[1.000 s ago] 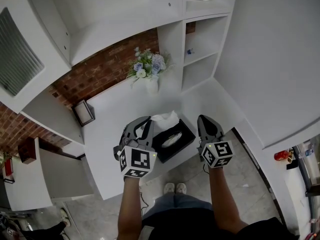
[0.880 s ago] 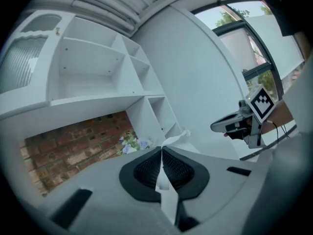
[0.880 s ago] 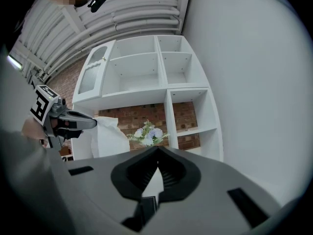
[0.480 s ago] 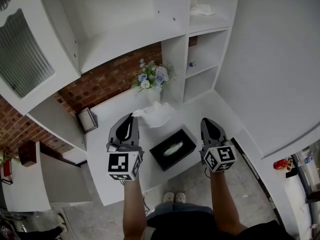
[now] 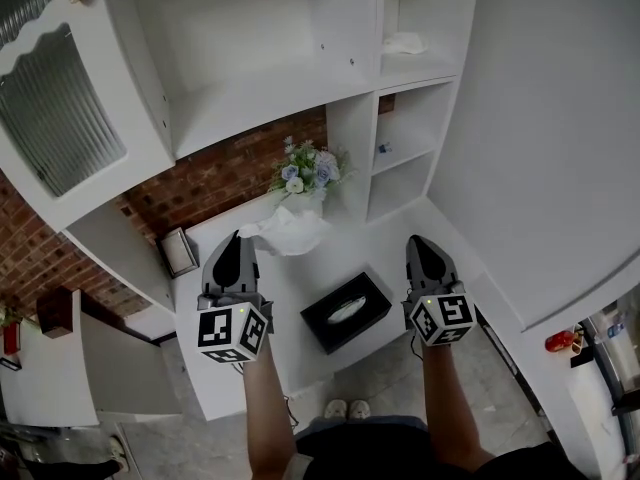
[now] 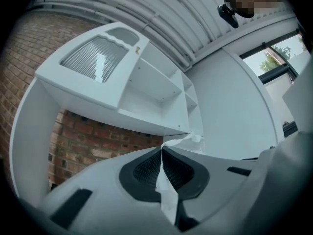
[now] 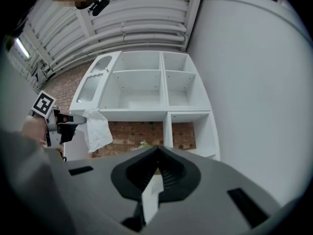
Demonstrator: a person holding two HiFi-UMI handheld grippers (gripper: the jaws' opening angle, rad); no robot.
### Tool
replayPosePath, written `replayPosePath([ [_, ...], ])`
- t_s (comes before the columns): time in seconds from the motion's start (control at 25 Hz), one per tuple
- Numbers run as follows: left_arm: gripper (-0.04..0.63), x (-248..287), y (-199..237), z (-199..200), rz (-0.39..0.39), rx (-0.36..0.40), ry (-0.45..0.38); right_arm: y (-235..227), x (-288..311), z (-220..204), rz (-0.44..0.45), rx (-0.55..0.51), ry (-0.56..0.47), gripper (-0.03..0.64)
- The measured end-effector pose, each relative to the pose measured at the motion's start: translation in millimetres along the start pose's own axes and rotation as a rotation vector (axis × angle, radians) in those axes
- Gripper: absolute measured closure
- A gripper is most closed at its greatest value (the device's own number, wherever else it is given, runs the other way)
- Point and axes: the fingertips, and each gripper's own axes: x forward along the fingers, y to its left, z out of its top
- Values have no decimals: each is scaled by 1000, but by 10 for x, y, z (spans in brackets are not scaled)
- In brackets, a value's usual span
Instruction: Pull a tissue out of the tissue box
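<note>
The black tissue box (image 5: 347,311) lies on the white counter (image 5: 285,303), a white tissue showing in its oval slot. My left gripper (image 5: 235,238) is raised above the counter's left part, shut on a pulled-out white tissue (image 5: 286,232) that hangs free of the box. In the left gripper view the tissue (image 6: 167,192) runs between the closed jaws of that gripper (image 6: 161,149). The right gripper view shows the left gripper (image 7: 62,123) holding the drooping tissue (image 7: 98,129). My right gripper (image 5: 415,241) hovers to the right of the box, shut (image 7: 156,155), touching nothing.
A vase of pale flowers (image 5: 309,171) stands at the back of the counter before a brick wall (image 5: 215,178). A small picture frame (image 5: 180,252) leans at the left. White shelves (image 5: 400,118) rise behind, and a white wall (image 5: 540,148) closes the right side.
My left gripper has lifted up and to the left, drawing the tissue fully out of the box. The right gripper has stayed beside the box.
</note>
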Motion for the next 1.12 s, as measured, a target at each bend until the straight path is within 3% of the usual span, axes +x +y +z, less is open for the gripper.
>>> replayPosePath([
  [0.32,584,-92,69,-382,36,-22,75,4,-4,33,5,-17,0,618],
  [1.12,584,-97,15,-476,-4,-28,110,249,62,-77,76,-37,44,618],
])
